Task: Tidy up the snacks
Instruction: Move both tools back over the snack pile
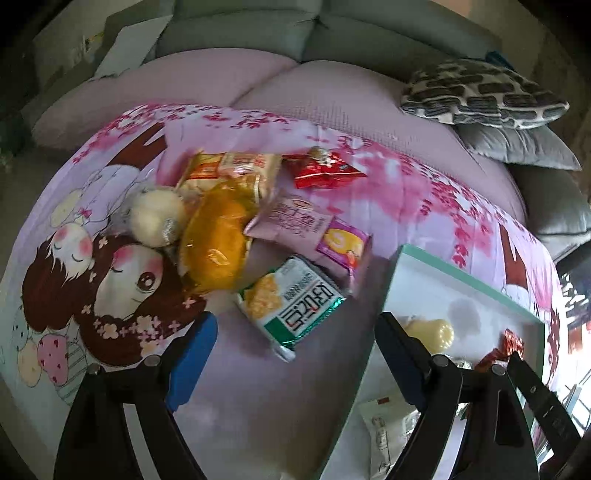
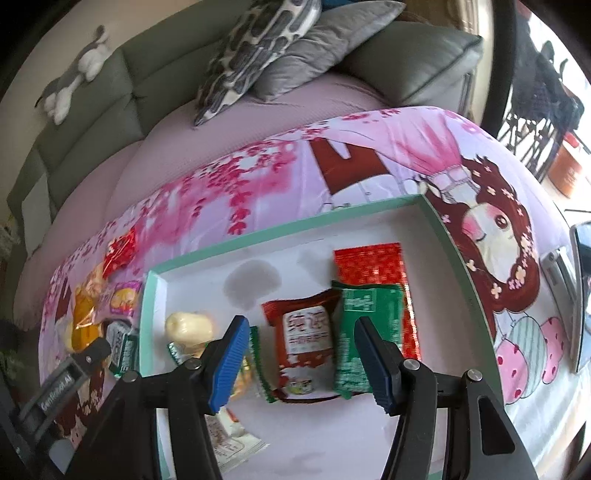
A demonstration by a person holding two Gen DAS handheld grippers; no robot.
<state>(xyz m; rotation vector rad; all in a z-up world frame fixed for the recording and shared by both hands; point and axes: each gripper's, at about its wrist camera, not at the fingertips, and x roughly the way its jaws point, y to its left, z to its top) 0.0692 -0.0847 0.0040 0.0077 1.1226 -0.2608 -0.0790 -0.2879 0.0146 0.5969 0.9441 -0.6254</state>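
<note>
Sofa [image 1: 258, 33]: grey-green, behind the table, with a patterned cushion [image 1: 480, 92] lying on a grey cushion [image 1: 517, 147].
Tablecloth [image 1: 258, 387]: pink, printed with blossoms and cartoon faces; it covers the table.
Tray [image 2: 280, 227]: shallow, white inside with a mint-green rim, lying on the cloth at the table's right part.
Loose snack pile [image 1: 229, 221]: on the cloth just left of the tray; an orange packet [image 1: 214, 243], a pink packet [image 1: 295, 221] and a green-and-white cracker packet [image 1: 291, 306] overlap, with a red packet [image 1: 325, 170] slightly apart behind.
Snacks in tray: a red sachet [image 2: 373, 277], a green sachet [image 2: 362, 332] overlapping it, a red-and-white packet [image 2: 306, 332] beside that, and a pale wrapped bun [image 2: 188, 326] near the tray's left wall.
Left gripper [image 1: 295, 350]: jaws wide apart over bare cloth near the cracker packet, nothing between them.
Right gripper [image 2: 299, 354]: jaws apart above the tray's packets, clamping nothing.
</note>
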